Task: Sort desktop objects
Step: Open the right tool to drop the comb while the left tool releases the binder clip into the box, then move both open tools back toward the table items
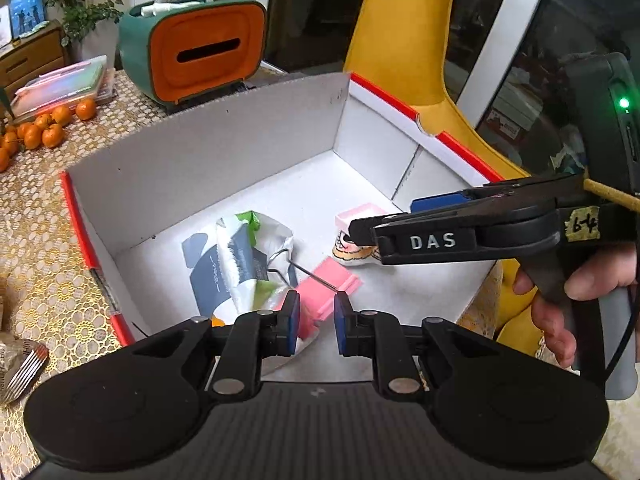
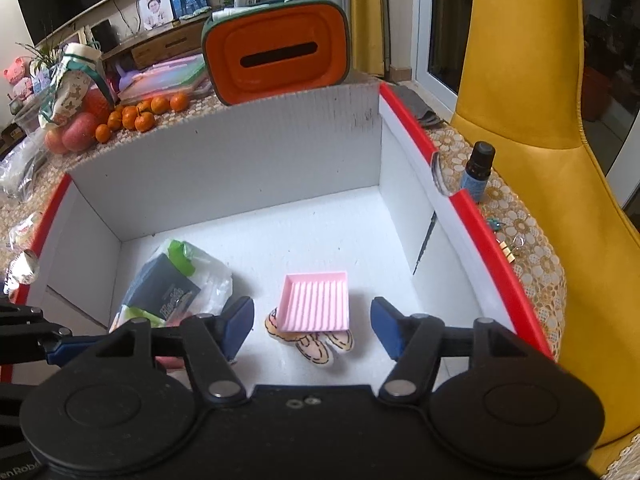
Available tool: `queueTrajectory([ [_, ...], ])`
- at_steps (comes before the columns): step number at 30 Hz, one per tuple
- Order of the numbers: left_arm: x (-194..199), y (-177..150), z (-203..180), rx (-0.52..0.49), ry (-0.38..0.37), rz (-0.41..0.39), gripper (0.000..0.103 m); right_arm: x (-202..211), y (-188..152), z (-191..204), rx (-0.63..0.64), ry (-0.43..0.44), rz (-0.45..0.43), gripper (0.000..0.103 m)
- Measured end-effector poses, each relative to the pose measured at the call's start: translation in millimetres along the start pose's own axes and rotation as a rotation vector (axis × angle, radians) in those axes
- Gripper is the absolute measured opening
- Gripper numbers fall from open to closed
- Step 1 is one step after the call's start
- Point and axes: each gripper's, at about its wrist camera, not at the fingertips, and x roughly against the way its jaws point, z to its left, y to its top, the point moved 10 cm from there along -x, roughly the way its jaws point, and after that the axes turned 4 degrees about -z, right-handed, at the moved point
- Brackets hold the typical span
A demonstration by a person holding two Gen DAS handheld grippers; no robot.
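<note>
A white cardboard box (image 1: 200, 160) (image 2: 240, 152) with a red rim fills both views. On its floor a pink ribbed tray (image 2: 316, 300) (image 1: 356, 214) rests on a cartoon figure (image 2: 316, 346) (image 1: 352, 254). My right gripper (image 2: 312, 326) (image 1: 380, 218) hangs open above them, its pads well clear of the tray. A plastic bag of packets (image 1: 236, 256) (image 2: 172, 284) lies to the left. My left gripper (image 1: 318, 318) has its jaws close together over a flat pink item (image 1: 340, 284) with a thin wire. I cannot tell whether the pads press on it.
An orange and green tissue box (image 1: 200, 52) (image 2: 276, 52) stands behind the cardboard box. Tangerines (image 1: 40, 128) (image 2: 140, 116) lie at the back left. A dark bottle (image 2: 478, 172) and small binder clips (image 2: 508, 252) sit right of the box, beside a yellow chair (image 2: 540, 80).
</note>
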Motion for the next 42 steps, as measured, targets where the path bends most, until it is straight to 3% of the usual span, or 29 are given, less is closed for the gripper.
queueTrajectory([
  [3,5.5,0.6,1.2,0.017,0.005,-0.012,0.026,5.6,3.2,0.5,-0.009,0.008,-0.014,0.068],
  [4,7.2,0.8,1.1,0.020,0.004,-0.016,0.034,7.1,4.1,1.1,-0.009,0.012,-0.018,0.068],
  [5,9.7,0.4,0.4,0.021,0.002,-0.021,0.051,9.2,4.4,1.7,-0.006,0.017,-0.021,0.071],
  [7,16.2,1.6,-3.9,0.009,-0.012,-0.041,0.059,12.2,5.3,3.9,0.000,0.017,-0.028,0.073],
  [25,82.5,-14.2,-21.0,-0.008,0.010,-0.148,0.059,71.3,5.1,21.6,0.030,0.084,-0.123,0.079],
  [42,176.0,-48.0,22.9,0.055,0.106,-0.262,0.059,125.1,-16.0,93.6,0.071,0.167,-0.174,0.081],
])
